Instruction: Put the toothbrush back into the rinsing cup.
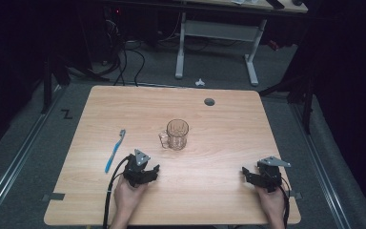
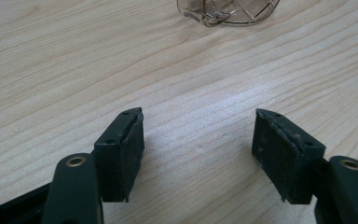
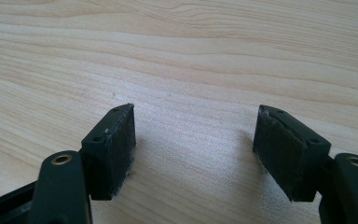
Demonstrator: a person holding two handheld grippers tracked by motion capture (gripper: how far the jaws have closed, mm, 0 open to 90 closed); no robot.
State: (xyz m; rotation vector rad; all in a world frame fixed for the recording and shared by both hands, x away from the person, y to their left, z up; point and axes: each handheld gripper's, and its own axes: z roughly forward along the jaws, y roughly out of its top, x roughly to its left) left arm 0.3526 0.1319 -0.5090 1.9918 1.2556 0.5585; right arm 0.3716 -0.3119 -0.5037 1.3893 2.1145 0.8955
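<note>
On the table, near edge: both grippers rest low on the wood, one at each side.
Table (image 1: 219, 143): light wood top with a small grey round insert (image 1: 209, 101) near the far edge.
Left gripper (image 1: 153, 171): held in the person's left hand (image 1: 126, 195) near the front edge; jaws stand wide apart with bare wood between them; in the left gripper view (image 2: 198, 140) the pads hold nothing.
Right gripper (image 1: 246, 172): held in the right hand (image 1: 271, 202) at the front right; jaws spread wide, nothing between them in the right gripper view (image 3: 193, 140).
Glass mug (image 1: 176, 134): clear, upright, near the table's middle, handle toward the left; apart from the left gripper, beyond it and slightly right. Its base shows at the top of the left gripper view (image 2: 228, 11).
Toothbrush (image 1: 115, 150): blue handle, lying flat, left of the mug, just beside the left gripper, untouched.
</note>
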